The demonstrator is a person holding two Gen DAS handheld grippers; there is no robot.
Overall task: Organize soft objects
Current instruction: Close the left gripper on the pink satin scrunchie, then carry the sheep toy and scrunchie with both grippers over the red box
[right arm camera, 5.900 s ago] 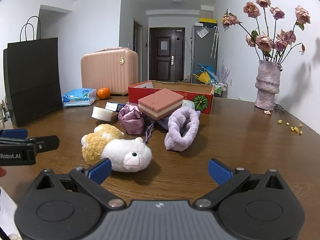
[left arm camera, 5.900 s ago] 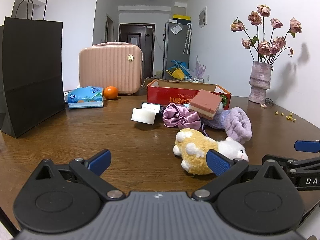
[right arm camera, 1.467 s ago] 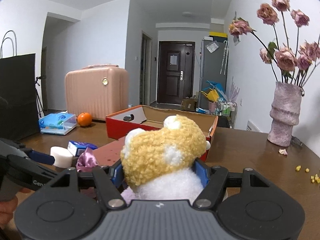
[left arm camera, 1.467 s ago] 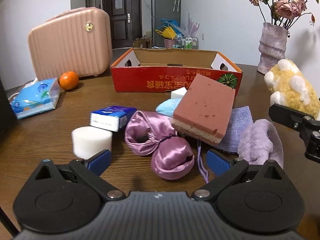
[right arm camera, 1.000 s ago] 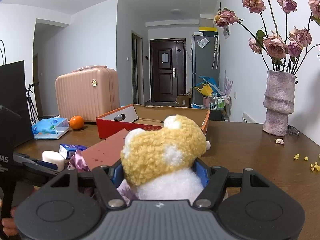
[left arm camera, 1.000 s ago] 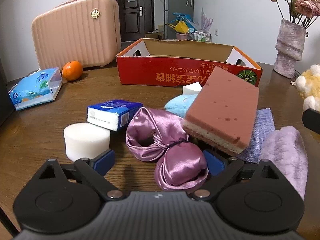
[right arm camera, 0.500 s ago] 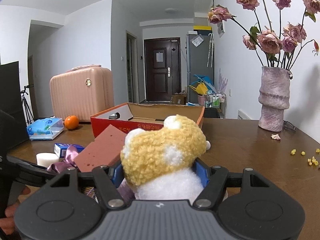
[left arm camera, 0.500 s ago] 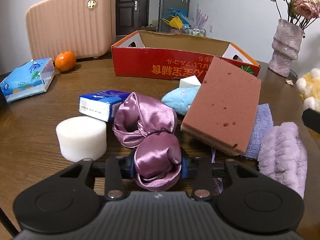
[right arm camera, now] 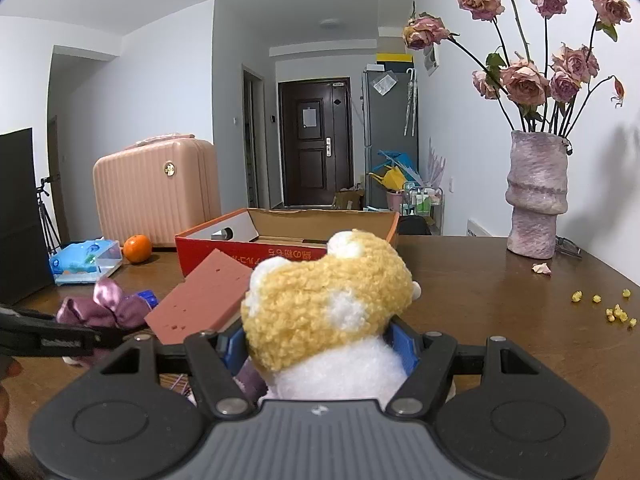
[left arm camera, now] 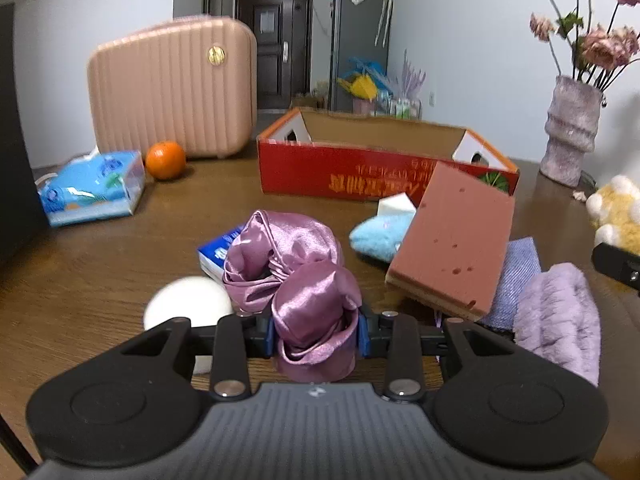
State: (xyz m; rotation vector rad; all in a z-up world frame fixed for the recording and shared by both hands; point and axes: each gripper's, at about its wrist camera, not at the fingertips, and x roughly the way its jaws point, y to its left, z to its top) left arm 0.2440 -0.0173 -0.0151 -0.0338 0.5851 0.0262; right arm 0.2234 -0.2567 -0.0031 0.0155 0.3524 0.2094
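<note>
My left gripper (left arm camera: pixel 316 334) is closed narrow on the purple satin scrunchie (left arm camera: pixel 304 276); both blue pads press into the shiny fabric, and the far part of it bulges out in front of the jaws. Just left of it I see a white foam cylinder (left arm camera: pixel 188 304) on the wooden table (left arm camera: pixel 120 280), and behind the scrunchie a small blue tissue pack (left arm camera: pixel 214 254). To the right, a pink sponge block (left arm camera: pixel 456 240) leans tilted on a light blue fluffy item (left arm camera: pixel 376 232) and a lilac cloth (left arm camera: pixel 520 276); a fluffy lilac piece (left arm camera: pixel 560 316) lies at the near right.

My right gripper (right arm camera: pixel 320 346) holds the yellow and white plush toy (right arm camera: pixel 328 304) between its pads, at medium width, above the table. Far behind stands the open red cardboard box (right arm camera: pixel 288 240). At the far left are a pink suitcase (left arm camera: pixel 172 88), an orange (left arm camera: pixel 165 154) and a blue wet-wipe pack (left arm camera: pixel 92 188). A vase of dried roses (right arm camera: pixel 536 196) stands at the far right.
</note>
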